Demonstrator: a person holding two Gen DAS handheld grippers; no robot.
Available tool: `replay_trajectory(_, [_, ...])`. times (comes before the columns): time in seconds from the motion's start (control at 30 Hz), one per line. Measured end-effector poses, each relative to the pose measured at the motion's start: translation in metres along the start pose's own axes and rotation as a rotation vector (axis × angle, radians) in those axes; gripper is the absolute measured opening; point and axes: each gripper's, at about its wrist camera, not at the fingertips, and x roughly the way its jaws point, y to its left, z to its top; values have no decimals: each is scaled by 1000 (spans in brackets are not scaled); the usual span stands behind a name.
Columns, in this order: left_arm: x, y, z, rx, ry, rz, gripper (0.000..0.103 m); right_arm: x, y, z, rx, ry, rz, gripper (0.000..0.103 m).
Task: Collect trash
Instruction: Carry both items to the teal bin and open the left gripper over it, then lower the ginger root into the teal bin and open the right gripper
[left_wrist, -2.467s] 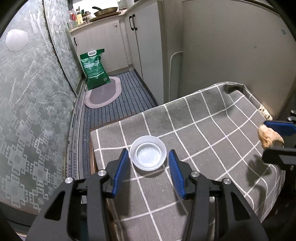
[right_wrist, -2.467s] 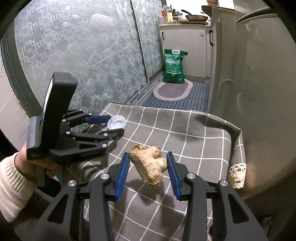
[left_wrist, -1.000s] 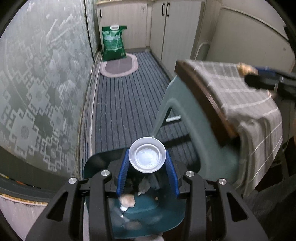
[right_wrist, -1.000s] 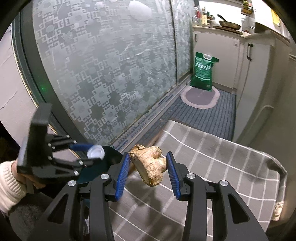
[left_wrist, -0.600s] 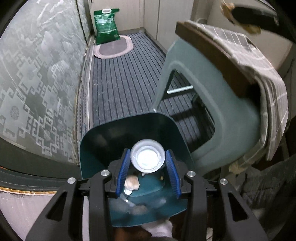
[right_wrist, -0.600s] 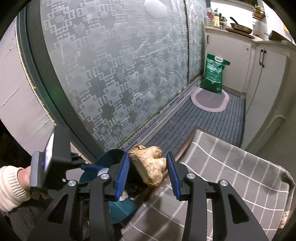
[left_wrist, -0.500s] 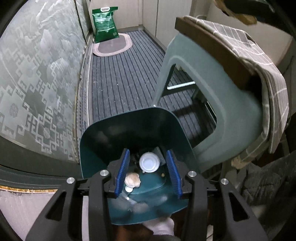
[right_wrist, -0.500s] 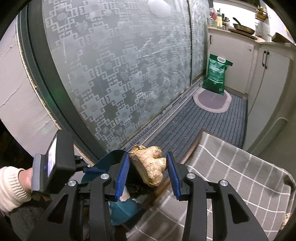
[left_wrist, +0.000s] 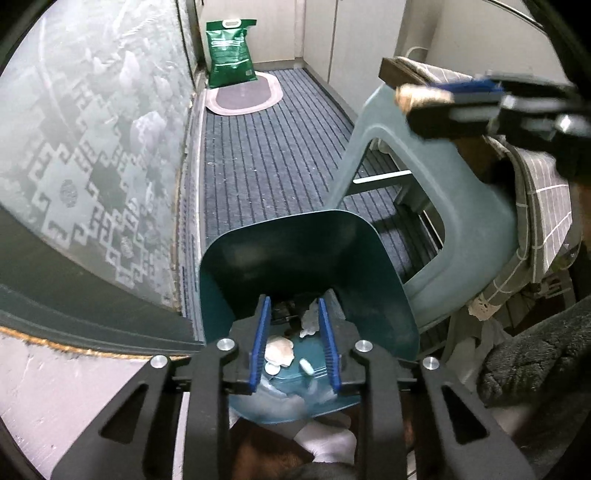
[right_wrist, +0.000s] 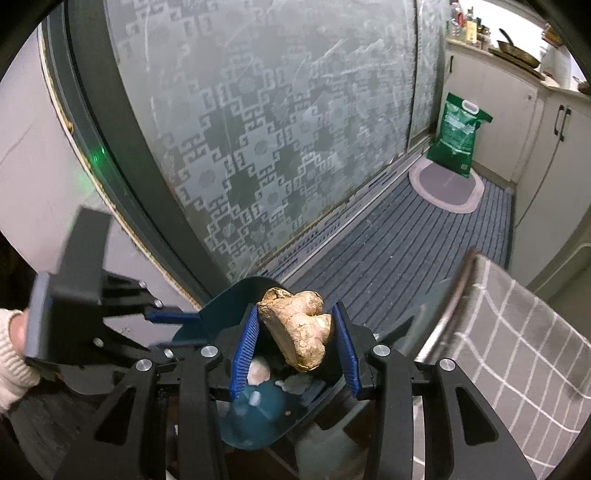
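A teal trash bin (left_wrist: 303, 254) stands on the floor beside the stool; it also shows in the right wrist view (right_wrist: 236, 421). My left gripper (left_wrist: 295, 343) hangs open and empty over the bin's mouth. Several scraps lie at the bottom, among them a pale shell-like piece (left_wrist: 279, 350) and a small white lid (left_wrist: 306, 366). My right gripper (right_wrist: 295, 350) is shut on a piece of ginger root (right_wrist: 299, 328) and holds it above the bin. In the left wrist view the right gripper (left_wrist: 424, 98) with the ginger (left_wrist: 413, 96) is at the upper right, blurred.
A blue-grey plastic stool (left_wrist: 424, 184) with a checked grey cloth (right_wrist: 517, 350) stands right of the bin. A frosted patterned glass door (right_wrist: 277, 129) runs along the left. A green bag (left_wrist: 229, 51) and an oval mat (left_wrist: 247, 96) lie far down the striped floor.
My left gripper opened and the white lid fell into the bin. My right gripper carried the ginger from over the stool to above the bin.
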Motion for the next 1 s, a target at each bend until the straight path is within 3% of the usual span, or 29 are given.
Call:
replay_trajectory(0.5, [-56,28,-6,-62,-128,30,20,63,40,-21,-82,210,19,41])
replay_trajectory(1.0, [-86,34,-8,-93,-204,47,20,95,47,-49,-116,367,11,41])
